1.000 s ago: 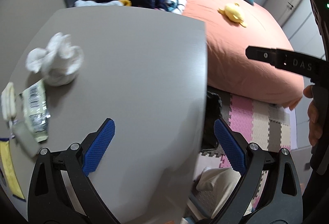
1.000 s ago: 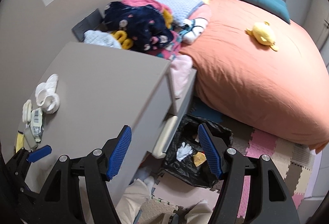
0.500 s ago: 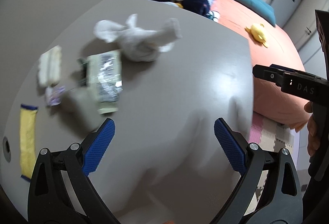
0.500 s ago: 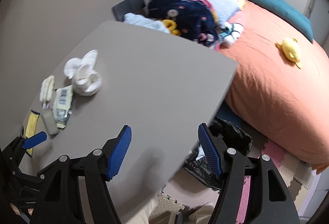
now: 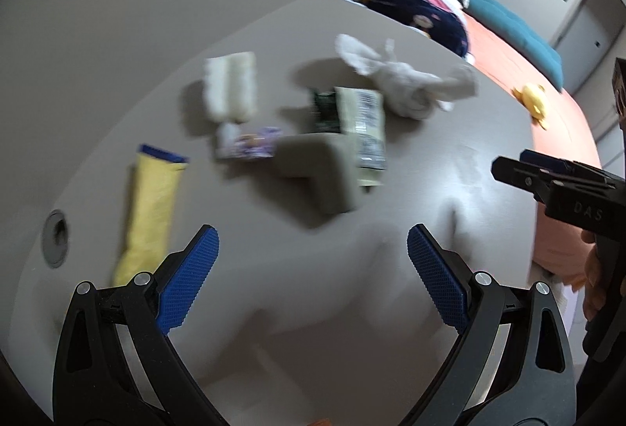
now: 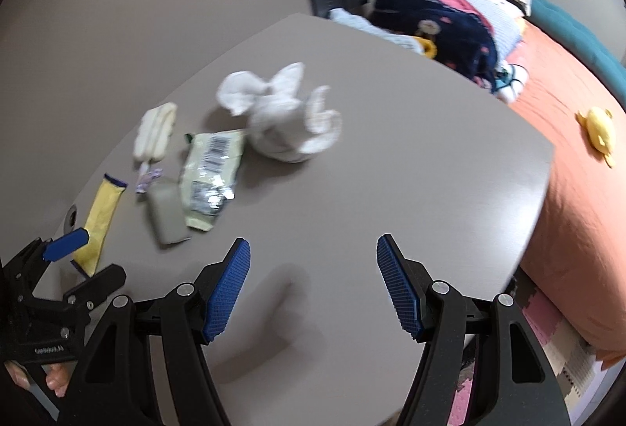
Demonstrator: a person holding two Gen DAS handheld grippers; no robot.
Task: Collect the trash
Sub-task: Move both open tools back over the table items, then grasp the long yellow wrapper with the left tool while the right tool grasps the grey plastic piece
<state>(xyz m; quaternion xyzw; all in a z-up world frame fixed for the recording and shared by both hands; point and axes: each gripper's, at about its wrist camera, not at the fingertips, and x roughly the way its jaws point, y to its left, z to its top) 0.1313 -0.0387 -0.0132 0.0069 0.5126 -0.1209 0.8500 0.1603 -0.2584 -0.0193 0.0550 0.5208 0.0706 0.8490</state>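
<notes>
Trash lies on the grey table: crumpled white tissue, a pale green wrapper with a barcode, a grey packet, a yellow packet with a blue end, a white fluffy strip and a small purple wrapper. My left gripper is open and empty above the table, nearest the grey packet. My right gripper is open and empty, to the right of the trash.
A bed with an orange cover stands right of the table, with a yellow plush toy and a pile of clothes on it. A round cable hole sits near the table's left edge. Foam floor mats lie below.
Both grippers have swung left over the table towards the trash, which is now closer and more central. The black trash bag on the floor has left the right wrist view.
</notes>
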